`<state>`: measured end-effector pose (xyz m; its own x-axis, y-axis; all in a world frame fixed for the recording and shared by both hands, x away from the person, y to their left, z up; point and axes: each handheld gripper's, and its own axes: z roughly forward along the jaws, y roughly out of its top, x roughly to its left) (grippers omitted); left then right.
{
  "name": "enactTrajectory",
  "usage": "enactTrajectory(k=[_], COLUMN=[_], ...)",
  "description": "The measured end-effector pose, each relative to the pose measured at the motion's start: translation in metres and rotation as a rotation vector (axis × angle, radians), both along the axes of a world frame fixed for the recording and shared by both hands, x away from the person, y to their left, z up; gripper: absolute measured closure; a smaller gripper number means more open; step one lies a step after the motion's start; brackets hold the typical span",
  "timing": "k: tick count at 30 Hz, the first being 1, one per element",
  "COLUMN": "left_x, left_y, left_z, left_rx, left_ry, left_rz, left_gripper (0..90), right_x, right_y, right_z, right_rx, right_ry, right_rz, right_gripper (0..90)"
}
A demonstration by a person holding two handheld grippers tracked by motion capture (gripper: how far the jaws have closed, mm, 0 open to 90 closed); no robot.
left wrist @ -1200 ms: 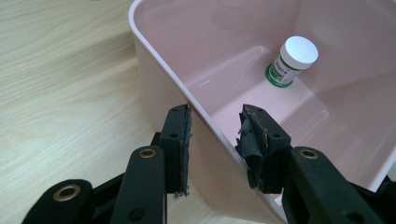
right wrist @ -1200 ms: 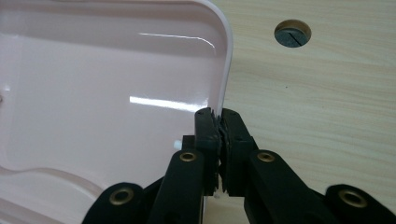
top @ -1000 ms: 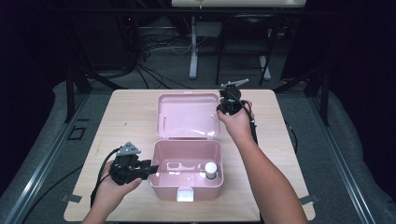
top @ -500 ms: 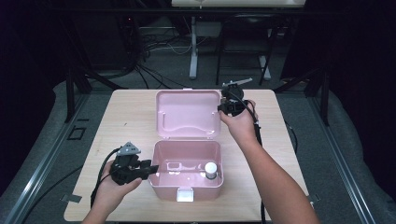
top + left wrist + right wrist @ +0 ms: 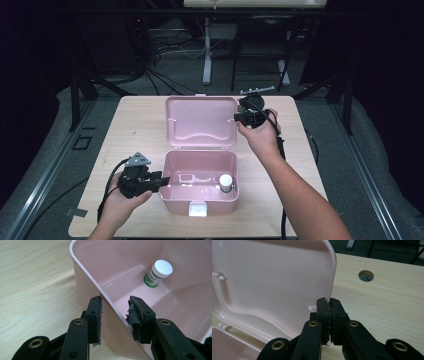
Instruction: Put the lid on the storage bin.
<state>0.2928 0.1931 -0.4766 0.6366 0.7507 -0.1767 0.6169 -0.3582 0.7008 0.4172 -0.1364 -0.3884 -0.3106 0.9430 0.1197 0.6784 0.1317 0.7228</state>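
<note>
On the wooden table [image 5: 135, 125] your left gripper [image 5: 115, 315] straddles the pink box [image 5: 200, 200] wall, jaws spread; your right gripper [image 5: 330, 312] pinches the lid [image 5: 274, 285] edge. Bottle [image 5: 158, 273] label is green, text probably too small to read.

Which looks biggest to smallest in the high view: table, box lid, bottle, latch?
1. table
2. box lid
3. latch and bottle: look about alike, too close to rank.

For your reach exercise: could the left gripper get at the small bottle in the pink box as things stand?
Probably yes. The lid stands open, so the box is uncovered above the bottle. The left gripper straddles the box's near wall, so it would likely need to lift over it.
</note>
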Motion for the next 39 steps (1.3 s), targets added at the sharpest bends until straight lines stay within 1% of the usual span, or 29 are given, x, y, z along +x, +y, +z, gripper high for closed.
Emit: enactTrajectory(k=[2, 4, 8, 12, 15, 19, 22, 24, 26, 27, 29, 30, 31, 32, 33, 36, 38, 39], left_x=[0.0, 0.0, 0.0, 0.0, 0.001, 0.001, 0.001, 0.001, 0.001, 0.0, 0.0, -0.001, -0.002, -0.002, -0.002, -0.002, -0.002, -0.002], left_y=[0.0, 0.0, 0.0, 0.001, 0.001, 0.001, 0.002, 0.002, 0.003, 0.005, 0.005, 0.005, 0.005, 0.006, 0.006, 0.006, 0.007, 0.008], left_z=[0.0, 0.0, 0.0, 0.0, -0.001, -0.001, 0.0, 0.001, 0.002, 0.004, 0.005, 0.006, 0.007, 0.008, 0.009, 0.009, 0.008, 0.009], left_rx=[0.003, 0.004, 0.008, -0.008, -0.014, -0.007, -0.015, -0.017, -0.021, -0.031, -0.03, -0.031, -0.033, -0.026, -0.021, -0.013, -0.027, -0.035], left_ry=[-0.001, -0.002, 0.0, 0.007, 0.008, -0.002, -0.017, -0.015, -0.027, -0.028, -0.03, -0.033, -0.031, -0.039, -0.038, -0.038, -0.035, -0.039], left_rz=[0.001, 0.001, 0.002, 0.003, 0.003, -0.004, 0.006, 0.009, 0.012, 0.013, 0.011, 0.01, 0.01, 0.004, 0.003, 0.001, 0.005, 0.01], left_gripper=[63.1, 63.2, 63.1, 62.6, 62.4, 61.9, 62.0, 61.9, 61.7, 61.7, 61.9, 62.8, 65.6, 65.6, 68.4, 70.9, 71.4, 73.3], right_x=[-0.002, -0.005, -0.01, -0.014, -0.016, -0.019, -0.02, -0.021, -0.023, -0.025, -0.025, -0.025, -0.025, -0.025, -0.025, -0.026, -0.027, -0.029], right_y=[0.0, -0.001, 0.0, 0.001, -0.001, -0.003, -0.003, -0.003, -0.002, -0.001, -0.001, 0.0, -0.001, -0.001, -0.001, -0.001, -0.002, -0.003], right_z=[0.0, 0.001, 0.003, 0.004, 0.004, 0.003, 0.003, 0.003, 0.004, 0.004, 0.004, 0.004, 0.003, 0.003, 0.003, 0.003, 0.003, 0.003], right_rx=[-0.007, -0.003, -0.02, -0.019, -0.013, 0.002, 0.009, 0.012, 0.012, 0.014, 0.013, 0.012, 0.014, 0.014, 0.015, 0.018, 0.021, 0.022], right_ry=[-0.008, -0.02, -0.043, -0.062, -0.066, -0.072, -0.078, -0.08, -0.081, -0.082, -0.083, -0.085, -0.085, -0.085, -0.085, -0.09, -0.091, -0.093], right_rz=[0.005, 0.01, 0.023, 0.03, 0.03, 0.033, 0.036, 0.04, 0.049, 0.054, 0.053, 0.052, 0.05, 0.05, 0.05, 0.049, 0.051, 0.053], right_gripper=[87.7, 87.7, 87.6, 87.5, 87.6, 87.7, 87.7, 87.8, 87.9, 87.9, 88.0, 88.0, 88.1, 88.1, 88.0, 88.1, 88.1, 88.0])
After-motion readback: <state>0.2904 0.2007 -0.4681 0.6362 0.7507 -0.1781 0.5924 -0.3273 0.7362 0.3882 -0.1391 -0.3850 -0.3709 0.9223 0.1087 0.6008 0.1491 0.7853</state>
